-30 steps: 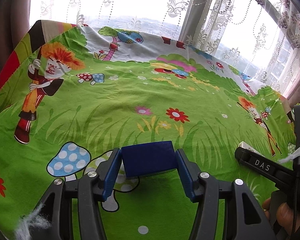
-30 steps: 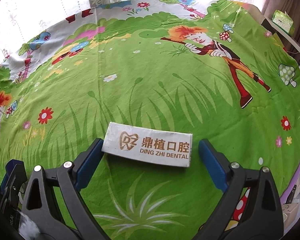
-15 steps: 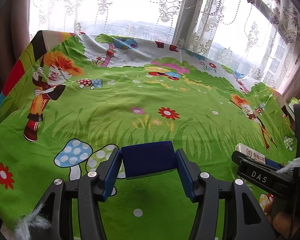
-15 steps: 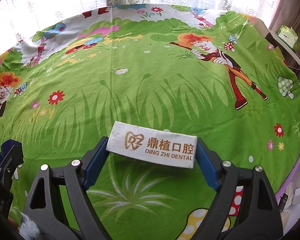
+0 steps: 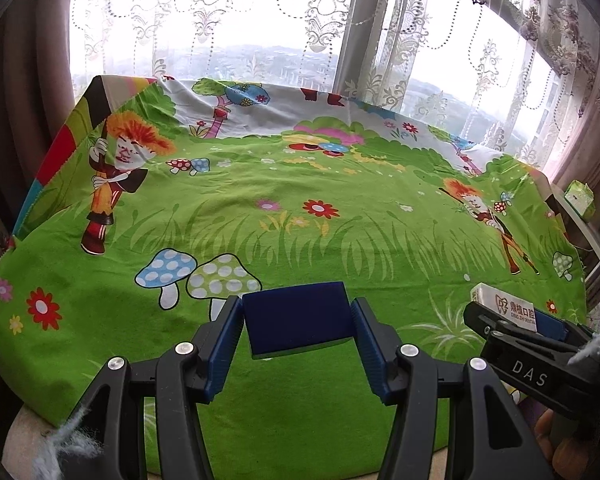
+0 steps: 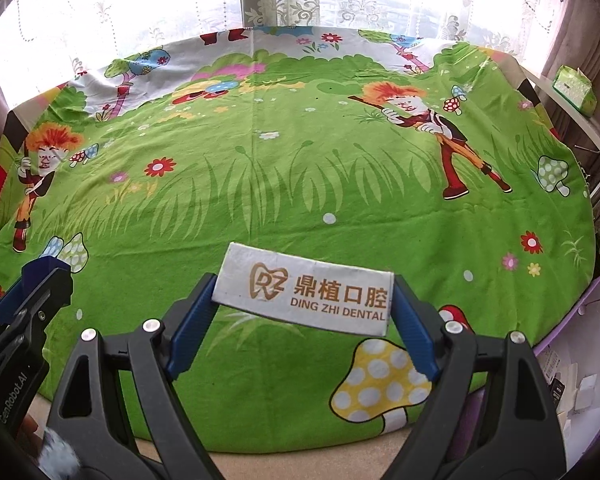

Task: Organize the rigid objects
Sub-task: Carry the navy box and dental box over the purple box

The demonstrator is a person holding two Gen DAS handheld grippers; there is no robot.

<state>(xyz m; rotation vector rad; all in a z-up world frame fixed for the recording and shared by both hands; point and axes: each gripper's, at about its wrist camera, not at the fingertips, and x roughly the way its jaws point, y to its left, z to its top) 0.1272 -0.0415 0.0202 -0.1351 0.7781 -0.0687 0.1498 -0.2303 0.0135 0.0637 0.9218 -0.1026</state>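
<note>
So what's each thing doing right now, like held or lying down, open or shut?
Blue block: held off the cloth, clamped between the left gripper's pads.
White dental box: held off the cloth, label up, clamped by its ends.
Left gripper: shut on the blue block.
Right gripper: shut on the white box.
Cartoon cloth: spread flat, a few wrinkles.
Green tissue pack: lying on the side ledge.

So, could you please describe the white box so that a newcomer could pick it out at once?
Over the green cartoon-print cloth, look at the right claw. Clamped between its blue pads is the white box, long and flat. Unlike the plain dark blue block in the left claw, it bears an orange tooth logo.
</note>
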